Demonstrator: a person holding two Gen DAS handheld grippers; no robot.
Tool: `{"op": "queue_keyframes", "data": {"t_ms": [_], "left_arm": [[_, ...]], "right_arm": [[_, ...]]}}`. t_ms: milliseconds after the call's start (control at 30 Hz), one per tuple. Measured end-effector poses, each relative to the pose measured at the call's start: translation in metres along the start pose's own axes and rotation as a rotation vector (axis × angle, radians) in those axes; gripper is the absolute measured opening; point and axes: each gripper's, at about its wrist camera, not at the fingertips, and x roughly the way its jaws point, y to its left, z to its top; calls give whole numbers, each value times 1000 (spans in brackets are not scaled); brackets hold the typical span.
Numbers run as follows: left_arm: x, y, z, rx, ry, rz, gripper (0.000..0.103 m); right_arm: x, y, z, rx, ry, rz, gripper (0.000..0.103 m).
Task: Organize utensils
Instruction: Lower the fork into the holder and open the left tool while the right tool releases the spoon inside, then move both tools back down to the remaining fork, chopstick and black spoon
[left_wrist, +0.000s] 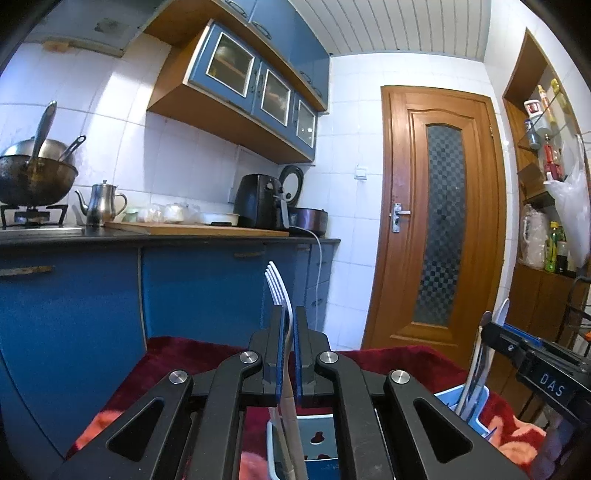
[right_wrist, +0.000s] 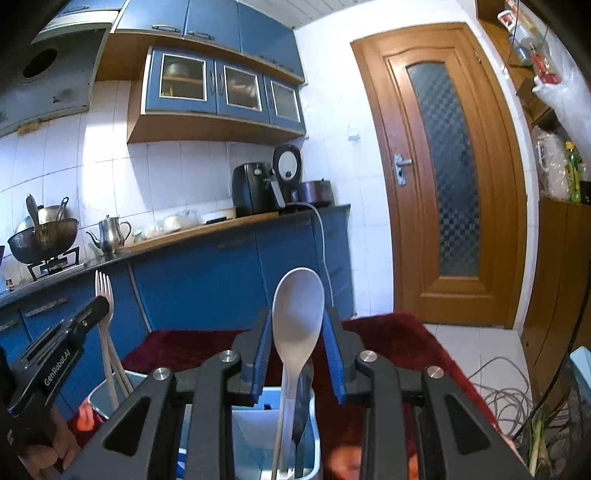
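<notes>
We've got left gripper (left_wrist: 290, 325) clamped on white fork (left_wrist: 277, 284), right gripper (right_wrist: 298, 332) pinching white spoon (right_wrist: 297, 314); next, lower both into blue holder (right_wrist: 314, 424).

The desk (right_wrist: 192, 345) is covered with a soft dark red cloth (left_wrist: 177, 354) that has pink and orange patches near the front. On the cloth stand two light blue holders. In the right wrist view one holder (right_wrist: 312, 424) stands at 6 o'clock, with a white spoon (right_wrist: 297, 314) and a dark utensil standing up in it. The other holder (right_wrist: 101, 400) stands at 8 o'clock, a little apart from the first one, and a pale fork (right_wrist: 103, 291) stands up in it. In the left wrist view, one holder (left_wrist: 317, 439) is at 6 o'clock and the other holder (left_wrist: 480, 406) is at 4 o'clock.
</notes>
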Motion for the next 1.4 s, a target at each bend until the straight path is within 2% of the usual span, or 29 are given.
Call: {"op": "queue_keyframes", "data": {"t_ms": [67,233,600,967,1400], "left_arm": [[1,-1,-1,1,10,-2,5],[1,1,1,-17,27,1,17],[-23,-2,17,-26,46,-30,17],[-68,-6,30,-10,87,-53,17],[-117,2,20,-26,204,-38,17]], "right_arm": [[-1,-2,0,10,4,9,31],[-8,-4,2,26,-4,30,39],[-35,-9,15,74,-14,65,40],[-73,-15,13,124,68,100,41],[-123,-3,-2,90,111,104,41]]}}
